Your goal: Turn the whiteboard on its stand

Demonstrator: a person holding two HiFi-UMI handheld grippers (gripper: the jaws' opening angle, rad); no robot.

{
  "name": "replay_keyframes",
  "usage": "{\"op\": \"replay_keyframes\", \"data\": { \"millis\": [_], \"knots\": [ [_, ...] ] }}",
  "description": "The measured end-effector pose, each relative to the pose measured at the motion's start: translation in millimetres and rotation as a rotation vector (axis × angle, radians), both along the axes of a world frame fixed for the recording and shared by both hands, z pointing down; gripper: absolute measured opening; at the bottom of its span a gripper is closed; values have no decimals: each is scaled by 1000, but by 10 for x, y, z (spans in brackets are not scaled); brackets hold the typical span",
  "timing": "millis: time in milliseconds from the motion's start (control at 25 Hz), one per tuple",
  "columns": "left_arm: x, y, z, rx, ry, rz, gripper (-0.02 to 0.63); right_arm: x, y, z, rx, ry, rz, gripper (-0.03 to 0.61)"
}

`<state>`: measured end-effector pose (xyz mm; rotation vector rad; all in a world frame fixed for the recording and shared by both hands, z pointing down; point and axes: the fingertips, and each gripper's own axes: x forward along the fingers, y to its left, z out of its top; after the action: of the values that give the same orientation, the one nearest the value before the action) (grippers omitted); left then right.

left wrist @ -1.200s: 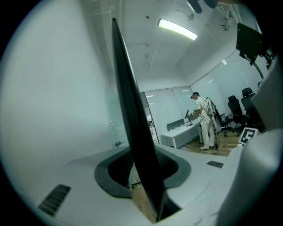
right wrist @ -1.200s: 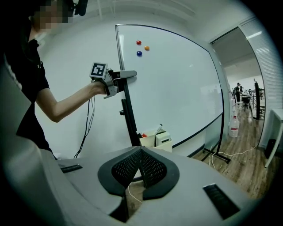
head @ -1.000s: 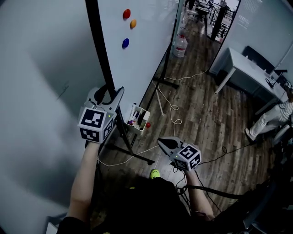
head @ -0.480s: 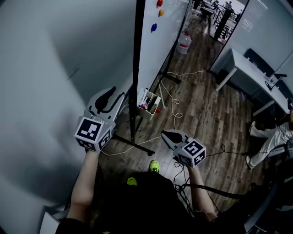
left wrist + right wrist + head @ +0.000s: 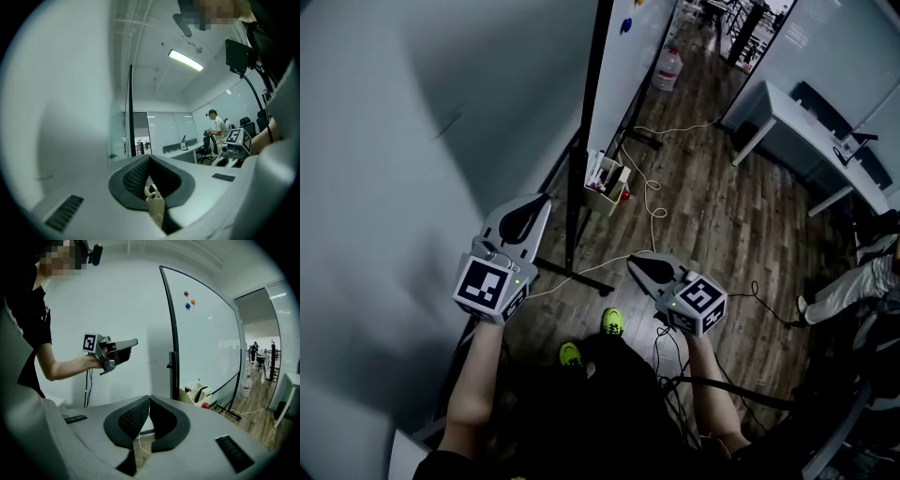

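Head view looks down on the whiteboard (image 5: 623, 66), which stands almost edge-on to the person. Its black side frame (image 5: 589, 131) runs down to the stand's foot (image 5: 581, 274) on the wood floor. A pen tray (image 5: 607, 176) hangs at the whiteboard's lower edge.

The left gripper (image 5: 546, 199) is held level on the wall side of the whiteboard, just beside the frame but apart from it. Its fingers have just been closing and now meet at the tips with nothing between them. I judge they serve as one blunt pusher against the frame rather than as a clamp.

The right gripper (image 5: 630, 262) sits on the room side of the whiteboard, lower down and well apart from it. Its fingers are also pressed together and empty. It seems to be kept back so the swinging panel and tray have room.

Right gripper view shows the writing face with three magnets (image 5: 188, 299) angled away. This suggests the whiteboard is partway through its turn, with no contact on it just now.
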<state>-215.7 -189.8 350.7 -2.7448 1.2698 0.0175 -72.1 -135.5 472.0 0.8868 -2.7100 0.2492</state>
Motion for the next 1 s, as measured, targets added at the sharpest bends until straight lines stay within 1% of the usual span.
{"op": "replay_keyframes", "data": {
  "millis": [120, 200, 360, 480, 560, 680, 880, 1000],
  "knots": [
    [53, 177, 103, -15, 76, 31, 2, -8, 151, 9, -5, 4, 5, -3],
    [143, 313, 210, -45, 98, 58, 2, 1, 239, 10, -7, 4, 4, -3],
    [465, 621, 544, -171, 135, 163, 2, 63, 327, 40, -16, -7, -5, -3],
    [614, 916, 837, -252, 168, 192, 2, 54, 422, 132, -31, -26, -18, -3],
    [693, 1100, 991, -292, 182, 197, 2, 45, 531, 193, -38, -34, -38, -3],
    [816, 1240, 1092, -312, 187, 181, 2, 127, 647, 244, -42, -49, -54, -3],
    [1057, 1456, 1131, -328, 153, 171, 2, 401, 806, 287, -44, -103, -35, -3],
    [1164, 1607, 1150, -334, 141, 159, 2, 500, 933, 285, -43, -128, -46, -3]
  ]
}}
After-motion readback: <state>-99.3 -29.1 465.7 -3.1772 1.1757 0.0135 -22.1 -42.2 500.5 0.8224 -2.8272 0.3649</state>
